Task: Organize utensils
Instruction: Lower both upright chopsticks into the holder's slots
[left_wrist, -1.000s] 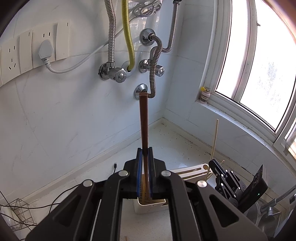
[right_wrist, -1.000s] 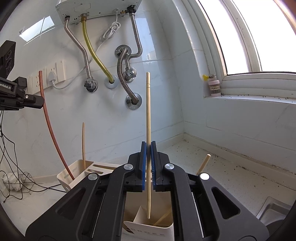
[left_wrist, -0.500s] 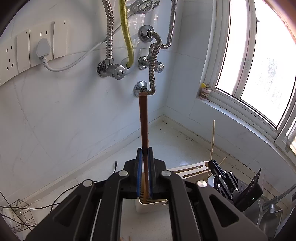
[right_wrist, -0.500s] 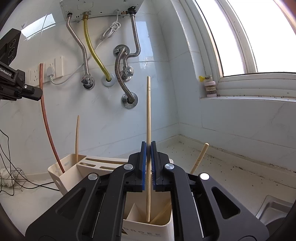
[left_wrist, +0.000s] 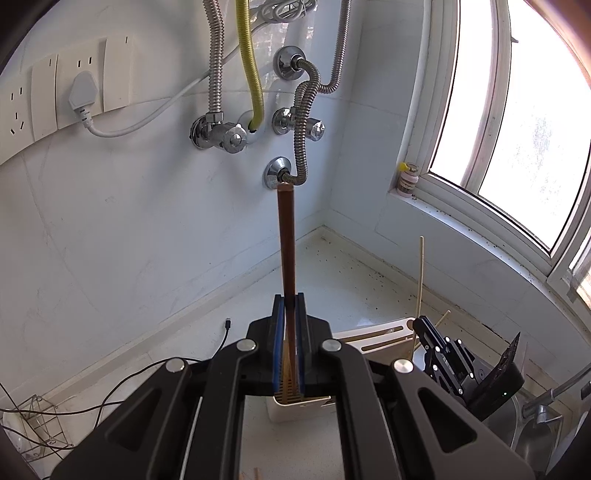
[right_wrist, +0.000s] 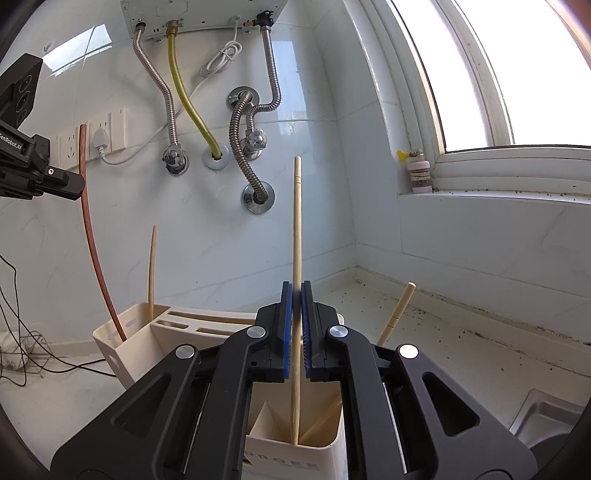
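Observation:
My left gripper (left_wrist: 288, 306) is shut on a dark brown chopstick (left_wrist: 287, 236) that stands upright. The right wrist view shows this brown chopstick (right_wrist: 92, 251) with its lower end in the left end compartment of the cream utensil holder (right_wrist: 110, 343). My right gripper (right_wrist: 296, 295) is shut on a pale bamboo chopstick (right_wrist: 296, 221). Its tip reaches down into the holder's front compartment. A second pale chopstick (right_wrist: 151, 273) stands in the holder, and a third (right_wrist: 397, 314) leans out on the right. From the left wrist view, the right gripper (left_wrist: 424, 328) hangs over the holder (left_wrist: 373, 332).
Metal hoses and valves (left_wrist: 221, 133) and wall sockets (left_wrist: 85, 96) cover the tiled wall behind. Black cables (left_wrist: 110, 387) and a wire rack (left_wrist: 29, 424) lie at the left. A steel sink (right_wrist: 546, 417) with a tap (left_wrist: 546, 406) is at the right. A small bottle (right_wrist: 419, 177) stands on the windowsill.
The right gripper has drifted slightly over the holder with its pale chopstick. The left gripper and the brown chopstick have stayed put, and both grips are unchanged.

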